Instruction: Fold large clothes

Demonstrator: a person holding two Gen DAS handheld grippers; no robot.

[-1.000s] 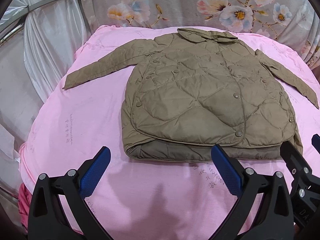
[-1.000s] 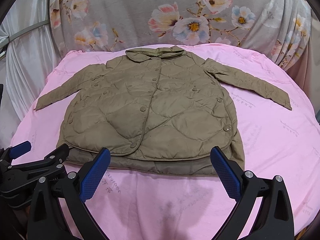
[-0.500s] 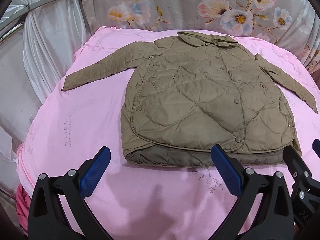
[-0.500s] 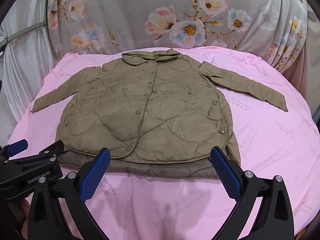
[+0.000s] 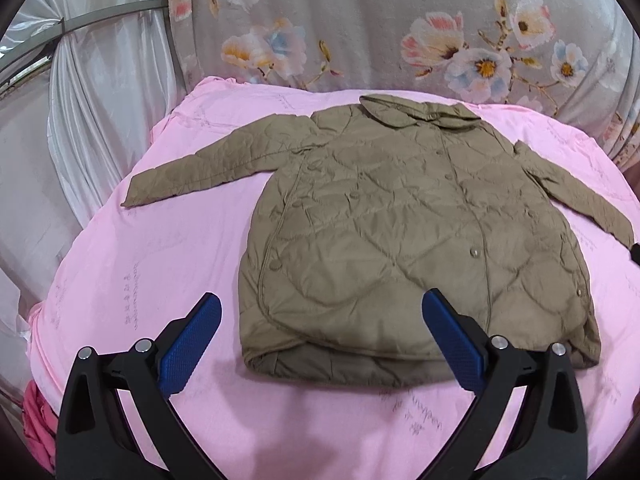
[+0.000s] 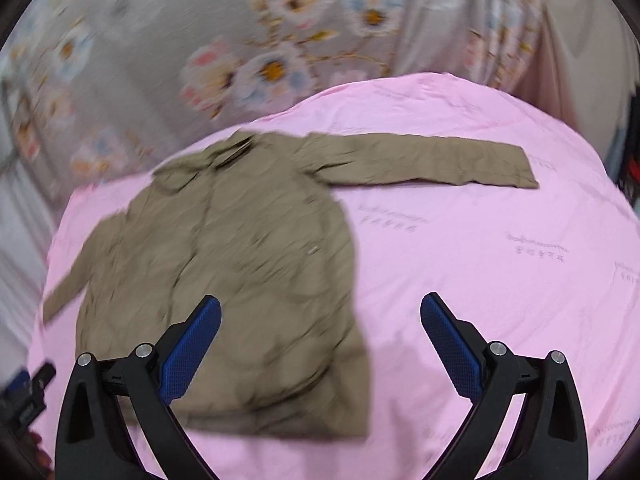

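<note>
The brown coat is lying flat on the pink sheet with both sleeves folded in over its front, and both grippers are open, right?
Not quite. The coat does lie flat on the pink sheet, but its sleeves are spread out to the sides, not folded in, as the left wrist view shows. The left hand-held gripper and right hand-held gripper are open.

Showing on the left gripper [image 5: 320,300] two black plastic fingers [image 5: 520,392], broad and curving outward. Wearing on each inner side a blue pad [image 5: 188,356] with fine dotted texture. Carrying two round silver screws [image 5: 143,345] near each joint, shining a little. Having long triangular cut-outs [image 5: 82,412] in the black frame. Repeating the same on the right gripper [image 6: 320,300]: black frame, blue textured pads, silver screws, triangular openings.
</note>
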